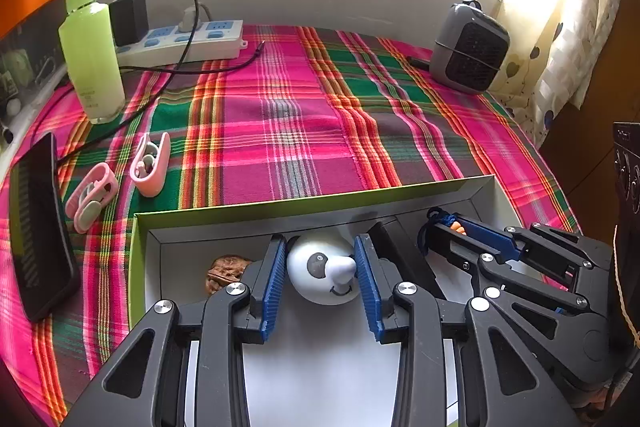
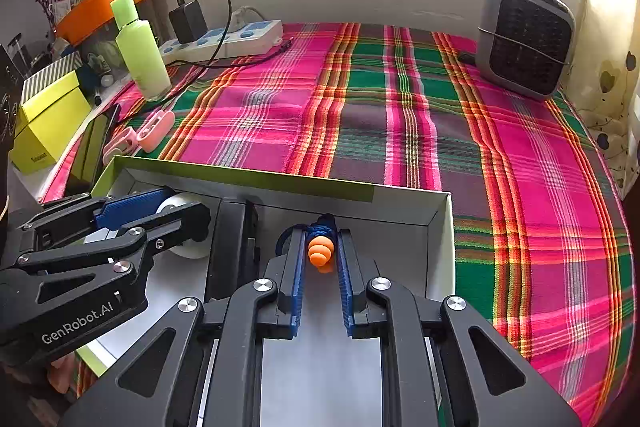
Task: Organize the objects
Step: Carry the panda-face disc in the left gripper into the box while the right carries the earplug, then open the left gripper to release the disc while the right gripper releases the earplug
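Looking at both grippers, they're down inside the shallow white cardboard box with the green outer rim [image 1: 312, 201], each one carrying something. The left gripper [image 1: 320, 265] has its blue ribbed pads clamped on a white egg-shaped toy with a drawn face and a little nose [image 1: 323, 273], hanging in the left section near a brown wrinkly walnut [image 1: 226, 273]. The right gripper [image 2: 320, 255] is pinched nearly together on a small orange ribbed earplug tied to dark blue cord [image 2: 320, 251], sitting in the right section, past the black divider block [image 2: 234, 239].

My guess is this is the drop-off step. I'd lower each piece until it touches the floor, then ease the jaws apart slowly so the round toy doesn't roll into the walnut. Lift straight up after, or the cord might snag.

Two pink clips [image 1: 120, 175] wait on the plaid cloth [image 1: 304, 115].
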Tool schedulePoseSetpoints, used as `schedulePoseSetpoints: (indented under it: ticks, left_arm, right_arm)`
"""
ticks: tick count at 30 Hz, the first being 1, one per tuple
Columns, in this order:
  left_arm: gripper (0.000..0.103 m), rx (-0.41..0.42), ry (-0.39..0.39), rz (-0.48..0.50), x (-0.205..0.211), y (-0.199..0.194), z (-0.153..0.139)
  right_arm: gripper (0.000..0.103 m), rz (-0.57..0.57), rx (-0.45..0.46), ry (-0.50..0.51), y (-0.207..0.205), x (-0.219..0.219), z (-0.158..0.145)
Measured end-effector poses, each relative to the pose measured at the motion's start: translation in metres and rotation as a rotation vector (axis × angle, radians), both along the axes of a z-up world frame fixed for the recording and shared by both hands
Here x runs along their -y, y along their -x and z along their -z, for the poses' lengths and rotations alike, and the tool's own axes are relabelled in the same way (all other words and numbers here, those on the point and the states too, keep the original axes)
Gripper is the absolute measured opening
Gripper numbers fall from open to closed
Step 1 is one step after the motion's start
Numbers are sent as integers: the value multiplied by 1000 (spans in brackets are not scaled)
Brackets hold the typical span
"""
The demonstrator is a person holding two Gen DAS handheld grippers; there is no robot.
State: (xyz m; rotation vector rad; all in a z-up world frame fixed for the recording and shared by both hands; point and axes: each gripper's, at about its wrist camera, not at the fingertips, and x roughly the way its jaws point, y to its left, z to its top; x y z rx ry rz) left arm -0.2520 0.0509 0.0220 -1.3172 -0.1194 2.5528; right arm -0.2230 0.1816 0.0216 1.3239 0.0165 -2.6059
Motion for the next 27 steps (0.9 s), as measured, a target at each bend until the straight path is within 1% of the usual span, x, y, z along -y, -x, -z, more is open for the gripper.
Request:
schedulePoseSetpoints:
  ticks: [3, 7, 27]
  left_arm:
    - [34, 3, 4, -5, 0, -1, 0]
    - [40, 4, 5, -11, 2, -3, -2]
    - [42, -19, 6, -16, 7, -19, -13]
  right_arm:
    - [20, -5, -2, -6, -1, 1, 0]
    - [35, -4, -11, -20, -1, 2, -1]
    - [37, 13, -13, -41, -14, -1, -7]
